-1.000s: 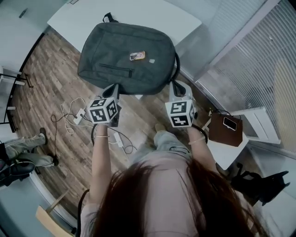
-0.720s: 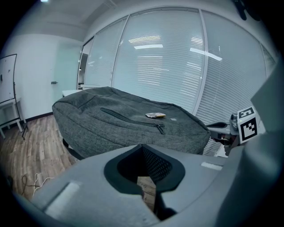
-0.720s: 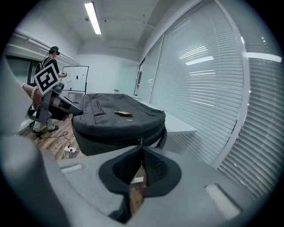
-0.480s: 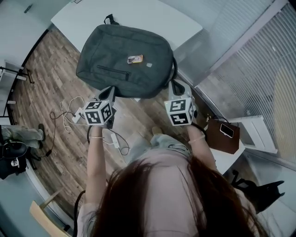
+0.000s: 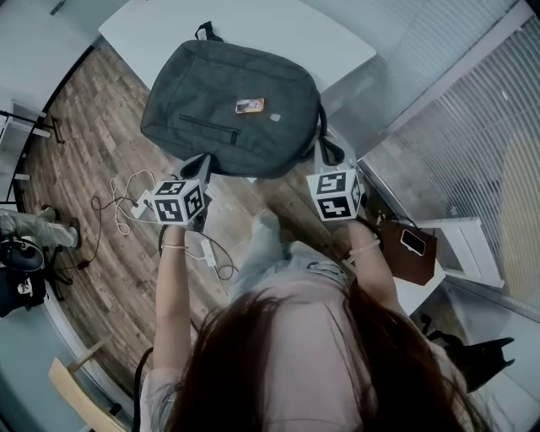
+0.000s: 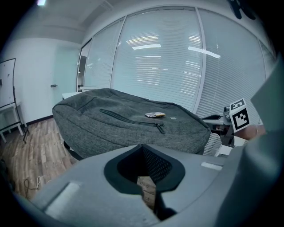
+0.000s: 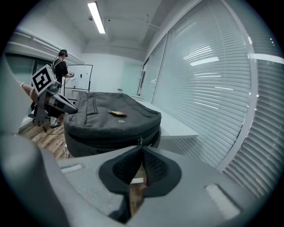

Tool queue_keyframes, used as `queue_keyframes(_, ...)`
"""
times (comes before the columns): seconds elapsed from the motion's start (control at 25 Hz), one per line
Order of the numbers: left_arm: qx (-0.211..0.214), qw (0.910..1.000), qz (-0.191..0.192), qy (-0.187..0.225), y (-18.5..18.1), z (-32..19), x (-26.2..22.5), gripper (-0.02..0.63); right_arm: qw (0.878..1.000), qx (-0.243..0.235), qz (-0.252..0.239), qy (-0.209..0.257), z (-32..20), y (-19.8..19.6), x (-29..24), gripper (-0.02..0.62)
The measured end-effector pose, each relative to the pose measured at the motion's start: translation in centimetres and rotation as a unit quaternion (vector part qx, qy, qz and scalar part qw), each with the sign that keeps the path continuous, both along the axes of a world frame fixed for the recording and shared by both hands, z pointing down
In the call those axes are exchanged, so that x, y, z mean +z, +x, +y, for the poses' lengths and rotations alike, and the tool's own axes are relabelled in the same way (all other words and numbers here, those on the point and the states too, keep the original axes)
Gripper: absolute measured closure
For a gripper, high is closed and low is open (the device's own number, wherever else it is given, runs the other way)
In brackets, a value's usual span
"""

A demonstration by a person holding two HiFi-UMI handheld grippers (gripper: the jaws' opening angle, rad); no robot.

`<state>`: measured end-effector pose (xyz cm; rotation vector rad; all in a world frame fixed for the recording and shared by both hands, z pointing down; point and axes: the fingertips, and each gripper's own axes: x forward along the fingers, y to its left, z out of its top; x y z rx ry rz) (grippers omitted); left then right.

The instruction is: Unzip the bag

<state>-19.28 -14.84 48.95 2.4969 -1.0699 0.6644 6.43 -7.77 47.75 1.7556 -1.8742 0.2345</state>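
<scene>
This was an office. Glass walls hung with slatted blinds (image 5: 472,126) ran from 1 to 3 o'clock, and a plain white table (image 5: 278,25) stood at 12. A long tube light (image 7: 96,17) hung overhead, a whiteboard (image 7: 82,77) stood by the far wall, and the floor (image 5: 101,126) was wood-patterned plank.

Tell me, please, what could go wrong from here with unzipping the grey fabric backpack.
The grey fabric backpack overhangs the white table's near edge, and the shut left gripper isn't holding it; a zip tug may drag it off.
The small metal zipper pull sits right at the shut right gripper's tips; a shallow pinch could slip.
The small orange packet lying on top might slide off.
</scene>
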Motion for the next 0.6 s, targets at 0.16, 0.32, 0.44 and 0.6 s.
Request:
queue_keyframes(0.16,0.004,1.0000,0.003,-0.001,0.0,0.0,0.0,0.597,1.000,-0.003,0.008,0.000,-0.7,0.6,-0.2,0.583)
queue_keyframes(0.32,0.008,1.0000,0.003,-0.001,0.0,0.0,0.0,0.597,1.000,-0.006,0.014,0.001,-1.4,1.1,-0.3,0.583)
queue_keyframes(0.44,0.011,0.9999,0.003,0.000,0.0,0.1,0.0,0.597,1.000,-0.008,0.018,0.001,-1.8,1.5,-0.3,0.583)
queue_keyframes(0.6,0.011,0.9999,0.005,0.000,0.1,0.0,0.0,0.597,1.000,-0.012,0.019,0.002,-2.5,2.0,-0.4,0.583)
